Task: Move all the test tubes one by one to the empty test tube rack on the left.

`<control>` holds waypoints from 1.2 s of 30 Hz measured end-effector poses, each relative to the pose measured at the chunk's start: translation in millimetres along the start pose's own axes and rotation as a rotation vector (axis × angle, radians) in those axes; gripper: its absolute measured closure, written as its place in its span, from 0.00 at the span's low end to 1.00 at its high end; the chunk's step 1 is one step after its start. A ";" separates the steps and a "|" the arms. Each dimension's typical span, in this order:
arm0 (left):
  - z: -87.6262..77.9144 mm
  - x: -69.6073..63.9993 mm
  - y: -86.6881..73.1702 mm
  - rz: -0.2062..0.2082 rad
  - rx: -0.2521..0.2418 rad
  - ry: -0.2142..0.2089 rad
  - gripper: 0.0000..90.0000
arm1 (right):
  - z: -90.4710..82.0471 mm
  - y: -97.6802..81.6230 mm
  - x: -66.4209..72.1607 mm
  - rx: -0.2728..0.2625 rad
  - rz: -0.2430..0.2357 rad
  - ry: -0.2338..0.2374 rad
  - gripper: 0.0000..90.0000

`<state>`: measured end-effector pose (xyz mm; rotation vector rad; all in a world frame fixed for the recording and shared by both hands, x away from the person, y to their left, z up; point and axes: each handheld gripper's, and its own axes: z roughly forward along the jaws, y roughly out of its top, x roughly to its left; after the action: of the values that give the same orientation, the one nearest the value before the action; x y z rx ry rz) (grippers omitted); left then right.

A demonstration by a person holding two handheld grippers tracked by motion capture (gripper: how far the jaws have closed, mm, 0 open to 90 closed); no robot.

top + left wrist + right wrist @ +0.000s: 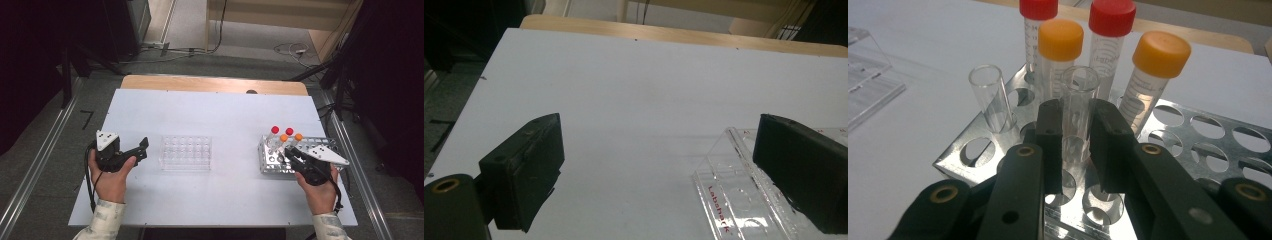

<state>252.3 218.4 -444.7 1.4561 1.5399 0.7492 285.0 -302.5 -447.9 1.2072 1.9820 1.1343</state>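
In the right gripper view my right gripper [1078, 115] is shut on an uncapped clear tube [1080, 82] that stands upright in a metal rack [1193, 135]. Another uncapped tube [990, 95] stands to its left. Behind them stand two orange-capped tubes [1060, 39] and two red-capped tubes [1112, 16]. In the high view the right gripper [290, 154] is at the near side of the metal rack [272, 162]. My left gripper [142, 147] rests open just left of a clear plastic rack [186, 152]. Nothing lies between the left gripper's [659, 145] jaws, and the clear rack's corner [729, 200] is beside its right jaw.
A white sheet [215, 115] covers the table, with a wooden edge [210, 84] at the far side. The clear rack [868, 85] lies well to the left of the metal rack. Cables and dark stands are on the floor beyond the table.
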 end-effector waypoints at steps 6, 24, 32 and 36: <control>-0.2 -0.4 0.2 0.000 0.000 -0.003 0.08 | -9.6 9.1 -0.1 -0.024 0.009 0.010 0.81; -2.0 -4.7 1.7 0.003 -0.007 -0.022 0.08 | -42.6 29.6 2.7 -0.095 0.012 0.015 0.81; -7.0 -7.7 4.6 -0.004 -0.037 -0.036 0.08 | -49.4 29.7 11.6 -0.092 -0.007 0.032 0.81; -9.7 -9.3 6.2 -0.011 -0.059 -0.053 0.08 | -53.0 29.5 15.0 -0.091 -0.005 0.045 0.81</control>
<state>246.1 211.4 -433.3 1.4118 1.4726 0.7376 249.3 -301.9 -396.6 1.1393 1.9436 1.2457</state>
